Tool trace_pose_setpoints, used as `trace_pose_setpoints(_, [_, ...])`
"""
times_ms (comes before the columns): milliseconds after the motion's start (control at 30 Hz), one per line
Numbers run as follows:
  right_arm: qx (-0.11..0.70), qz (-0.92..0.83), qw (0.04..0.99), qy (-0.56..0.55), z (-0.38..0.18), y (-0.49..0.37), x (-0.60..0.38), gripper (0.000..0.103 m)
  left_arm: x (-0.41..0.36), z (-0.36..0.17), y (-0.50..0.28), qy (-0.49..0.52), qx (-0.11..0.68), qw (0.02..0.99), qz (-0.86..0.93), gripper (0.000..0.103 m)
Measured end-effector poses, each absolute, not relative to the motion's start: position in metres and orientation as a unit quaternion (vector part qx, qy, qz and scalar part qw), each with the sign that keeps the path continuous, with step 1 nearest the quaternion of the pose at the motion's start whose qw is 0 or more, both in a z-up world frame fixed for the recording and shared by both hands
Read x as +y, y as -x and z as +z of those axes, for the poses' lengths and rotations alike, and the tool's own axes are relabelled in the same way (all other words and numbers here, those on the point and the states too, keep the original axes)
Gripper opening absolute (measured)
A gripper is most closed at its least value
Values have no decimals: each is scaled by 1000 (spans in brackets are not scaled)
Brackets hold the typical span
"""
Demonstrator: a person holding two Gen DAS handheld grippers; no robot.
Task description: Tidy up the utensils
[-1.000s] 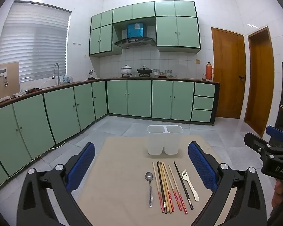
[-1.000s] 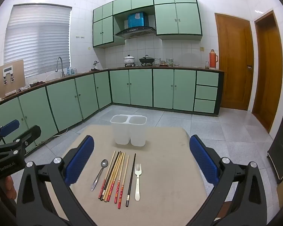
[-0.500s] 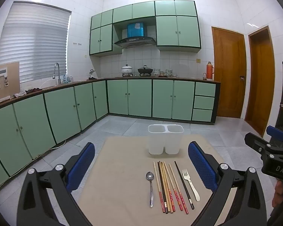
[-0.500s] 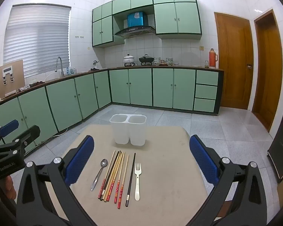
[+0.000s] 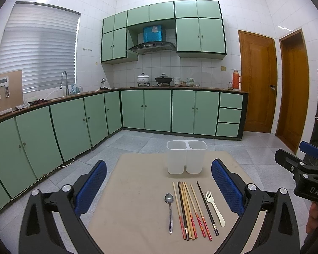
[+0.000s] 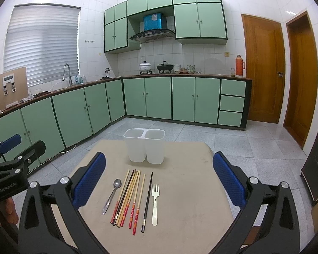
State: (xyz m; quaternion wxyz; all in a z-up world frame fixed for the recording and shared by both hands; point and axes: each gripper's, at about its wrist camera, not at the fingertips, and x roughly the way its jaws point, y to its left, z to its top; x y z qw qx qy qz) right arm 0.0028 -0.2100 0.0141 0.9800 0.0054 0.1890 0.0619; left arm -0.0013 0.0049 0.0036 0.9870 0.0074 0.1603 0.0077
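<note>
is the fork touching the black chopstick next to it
Apart. The right wrist view shows a strip of bare table between the fork and the black chopstick along their whole length.

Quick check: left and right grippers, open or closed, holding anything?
Left gripper: open, holding nothing, above the beige table.
Right gripper: open, holding nothing, above the same table.

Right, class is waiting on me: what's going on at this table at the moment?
A person holds a two-finger gripper in each hand above a beige table, and both the left gripper and right gripper are open and empty. A spoon, several chopsticks and a white fork lie in a row on the table. Behind them stands a white two-compartment holder; nothing shows above its rims. Sorting has not yet begun.
</note>
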Motion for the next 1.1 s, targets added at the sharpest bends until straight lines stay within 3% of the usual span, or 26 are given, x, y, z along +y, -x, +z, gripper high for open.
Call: trace_pose_setpoints(1100, [191,61,980,-6,11,-4,-208,98,7,5,3,-9,160,987,10,97])
